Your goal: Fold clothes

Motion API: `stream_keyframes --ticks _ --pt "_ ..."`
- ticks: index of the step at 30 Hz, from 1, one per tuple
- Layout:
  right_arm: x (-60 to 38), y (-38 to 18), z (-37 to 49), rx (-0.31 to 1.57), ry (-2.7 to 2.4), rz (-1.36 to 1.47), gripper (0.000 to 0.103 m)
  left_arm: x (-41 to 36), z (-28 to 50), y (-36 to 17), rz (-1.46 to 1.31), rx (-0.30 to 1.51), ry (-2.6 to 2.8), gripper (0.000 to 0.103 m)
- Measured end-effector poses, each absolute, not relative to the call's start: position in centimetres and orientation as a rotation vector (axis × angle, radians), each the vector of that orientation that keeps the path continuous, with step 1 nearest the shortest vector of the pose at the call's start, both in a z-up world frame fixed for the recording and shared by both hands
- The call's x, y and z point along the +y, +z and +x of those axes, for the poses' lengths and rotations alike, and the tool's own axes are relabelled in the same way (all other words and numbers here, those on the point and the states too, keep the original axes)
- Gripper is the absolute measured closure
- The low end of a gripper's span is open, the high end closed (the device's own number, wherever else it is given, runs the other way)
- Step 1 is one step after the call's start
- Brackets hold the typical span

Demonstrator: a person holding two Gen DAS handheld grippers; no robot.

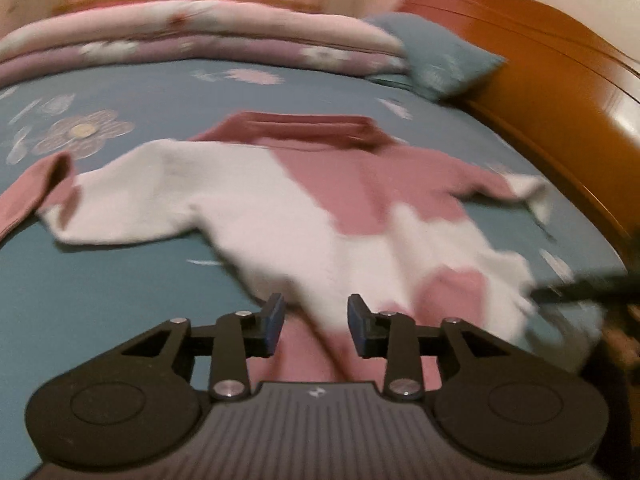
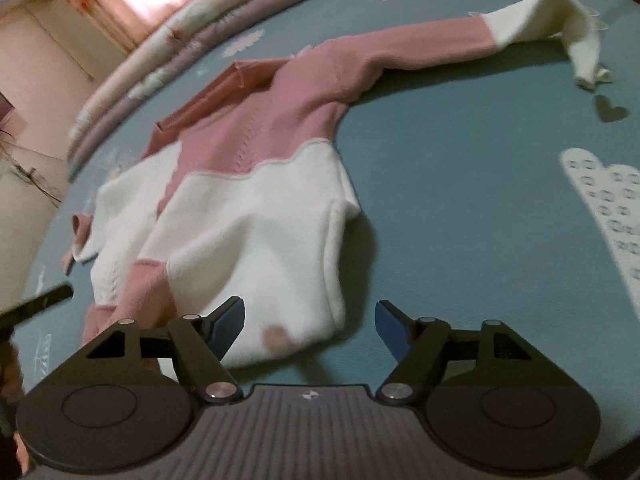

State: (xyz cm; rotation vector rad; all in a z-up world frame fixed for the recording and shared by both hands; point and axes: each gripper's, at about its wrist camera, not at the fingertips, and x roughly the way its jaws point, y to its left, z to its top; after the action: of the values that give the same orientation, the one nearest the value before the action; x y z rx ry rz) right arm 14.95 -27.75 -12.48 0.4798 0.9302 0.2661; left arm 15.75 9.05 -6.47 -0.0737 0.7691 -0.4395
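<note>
Sweater (image 2: 256, 208) in pink and white lies spread on a teal bed (image 2: 460, 208), collar at the far end and hem at the near end, partly rumpled along the body. In the right wrist view one sleeve (image 2: 440, 40) stretches far right, pink then white at its cuff, flat on the sheet; the other sleeve bunches at the left. A folded pink floral quilt (image 1: 192, 40) sits along the far edge of the bed, with a blue pillow (image 1: 436, 60) at its right end, beside a wooden headboard (image 1: 560, 112).

The left gripper (image 1: 316, 326) hangs over the near hem, its jaws apart with pink cloth seen between them; the blur hides whether they touch it. The right gripper (image 2: 310, 328) is spread wide over the near right corner of the hem, its left finger (image 2: 228, 322) overlapping the white cloth, its right one over bare sheet.
</note>
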Motion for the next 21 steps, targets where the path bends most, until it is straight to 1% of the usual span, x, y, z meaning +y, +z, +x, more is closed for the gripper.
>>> stream_keyframes --ticks 3,5,8,11,13,14,15,17,18,21 --pt "-27.3 -13.0 15.2 0.884 0.346 0.502 0.026 7.2 13.3 -6.2 -0.018 0.772 -0.508 0.066" --pt "-26.4 -12.9 15.4 0.862 0.387 0.449 0.026 6.1 11.7 -6.1 0.029 0.765 -0.537 0.065" --pt "-25.3 -12.6 15.3 0.868 0.484 0.400 0.026 4.9 10.1 -6.3 0.070 0.769 -0.565 0.059" --pt "-24.5 -11.5 14.1 0.850 0.620 0.378 0.026 3.8 8.9 -6.7 0.130 0.779 -0.588 0.057" --pt "-24.0 -10.8 13.4 0.828 0.670 0.351 0.027 3.1 8.3 -7.1 0.165 0.780 -0.607 0.054" --pt "-23.6 -10.8 13.6 0.842 0.646 0.325 0.032 2.9 8.1 -7.3 0.173 0.786 -0.613 0.054" --pt "-23.2 -10.8 13.7 0.860 0.618 0.298 0.041 2.7 8.1 -7.4 0.178 0.791 -0.611 0.054" --pt "-22.6 -11.2 14.4 0.918 0.539 0.237 0.088 2.2 8.0 -7.4 0.192 0.794 -0.607 0.054" --pt "-22.5 -11.3 14.7 0.944 0.501 0.221 0.093 1.9 7.8 -7.4 0.201 0.786 -0.609 0.054" --pt "-23.4 -10.0 14.6 0.944 0.481 0.260 0.093 1.3 7.3 -7.3 0.224 0.774 -0.624 0.054"
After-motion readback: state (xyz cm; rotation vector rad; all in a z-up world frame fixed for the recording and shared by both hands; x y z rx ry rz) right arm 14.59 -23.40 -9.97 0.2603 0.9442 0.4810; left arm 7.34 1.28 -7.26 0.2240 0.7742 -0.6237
